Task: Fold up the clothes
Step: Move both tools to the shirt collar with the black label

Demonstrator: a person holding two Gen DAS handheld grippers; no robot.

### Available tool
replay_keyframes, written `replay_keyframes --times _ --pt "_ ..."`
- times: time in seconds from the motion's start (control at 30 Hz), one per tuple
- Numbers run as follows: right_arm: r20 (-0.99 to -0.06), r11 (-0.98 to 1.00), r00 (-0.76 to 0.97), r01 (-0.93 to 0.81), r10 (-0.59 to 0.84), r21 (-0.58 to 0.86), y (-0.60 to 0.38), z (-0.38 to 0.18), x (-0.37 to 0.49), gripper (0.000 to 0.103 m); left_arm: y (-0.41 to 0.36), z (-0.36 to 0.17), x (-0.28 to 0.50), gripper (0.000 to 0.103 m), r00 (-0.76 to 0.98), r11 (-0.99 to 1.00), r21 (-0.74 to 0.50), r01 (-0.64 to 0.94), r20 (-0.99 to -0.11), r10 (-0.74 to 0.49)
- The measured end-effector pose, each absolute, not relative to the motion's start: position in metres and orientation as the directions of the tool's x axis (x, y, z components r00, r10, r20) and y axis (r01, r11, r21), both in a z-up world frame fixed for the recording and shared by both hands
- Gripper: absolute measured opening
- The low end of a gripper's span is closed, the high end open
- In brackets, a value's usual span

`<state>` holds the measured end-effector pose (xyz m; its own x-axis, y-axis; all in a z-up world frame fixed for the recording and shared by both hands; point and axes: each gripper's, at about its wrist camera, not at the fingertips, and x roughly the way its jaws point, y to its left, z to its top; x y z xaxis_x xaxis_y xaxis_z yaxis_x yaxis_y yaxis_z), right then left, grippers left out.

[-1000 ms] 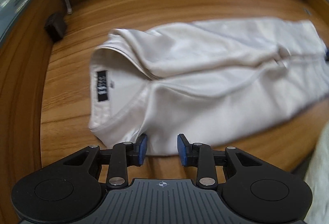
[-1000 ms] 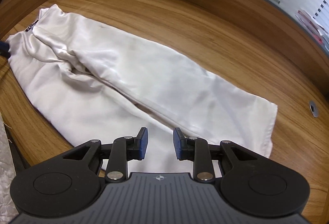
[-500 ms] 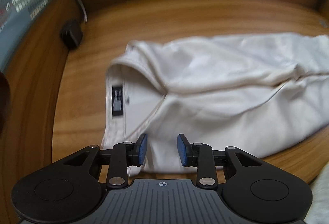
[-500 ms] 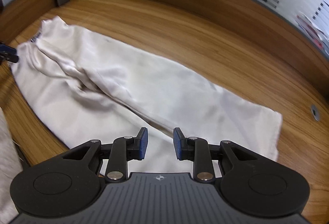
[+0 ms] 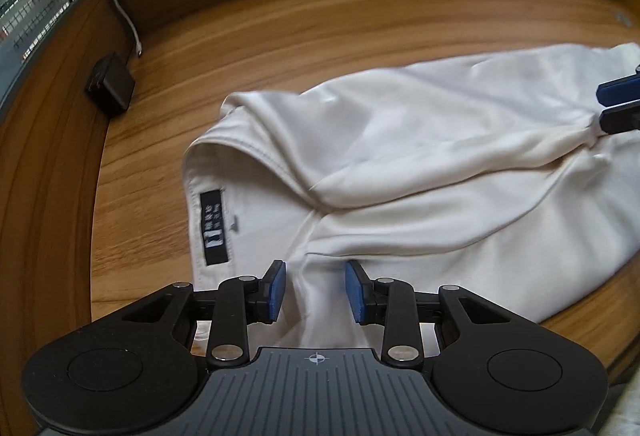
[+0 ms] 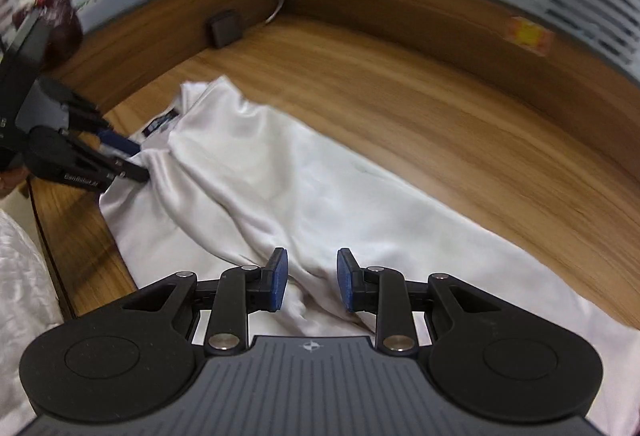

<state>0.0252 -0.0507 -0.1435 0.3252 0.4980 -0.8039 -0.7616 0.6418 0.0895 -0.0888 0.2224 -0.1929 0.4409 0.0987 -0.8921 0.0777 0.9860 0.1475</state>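
Looking along the left tongs (image 5: 316, 290), their blue pads stand apart with a ridge of the white trousers (image 5: 420, 171) rising between them, close to the waistband, so a pinch there would likely lift the top edge for a fold; the black label (image 5: 216, 226) lies just left of and beyond the left pad, and the garment stretches away to the right across the wooden worktop (image 5: 320, 35). At the far right edge the right tongs (image 5: 612, 107) appear, and cloth puckers toward their tips as if being gathered, though only the tips show there. A black adapter (image 5: 110, 83) sits well off to the far left. From the right tongs (image 6: 308, 280), the pads are likewise spread, straddling a crease where the two legs meet, with the legs running off right. Beyond and to the left, the left tongs (image 6: 132, 159) meet the waistband end; motion blur makes the contact uncertain.
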Motion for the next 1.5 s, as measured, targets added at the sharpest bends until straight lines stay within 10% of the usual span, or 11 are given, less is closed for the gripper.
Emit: replay_keyframes --times 0.53,1.0,1.5 --pt "-0.828 0.561 0.243 -0.822 0.505 0.101 -0.022 -0.142 0.041 0.031 0.242 -0.166 -0.113 0.054 0.493 0.990 0.123 -0.066 -0.858 0.140" --pt "-0.847 -0.055 -0.058 -0.998 0.528 0.034 0.085 -0.108 0.111 0.044 0.254 -0.163 -0.165 0.069 0.469 0.906 -0.020 -0.423 -0.860 0.200" --pt "-0.918 -0.653 -0.258 -0.757 0.303 -0.002 0.217 -0.135 0.147 0.069 0.261 -0.175 -0.167 0.069 0.486 0.822 -0.087 -0.563 -0.839 0.244"
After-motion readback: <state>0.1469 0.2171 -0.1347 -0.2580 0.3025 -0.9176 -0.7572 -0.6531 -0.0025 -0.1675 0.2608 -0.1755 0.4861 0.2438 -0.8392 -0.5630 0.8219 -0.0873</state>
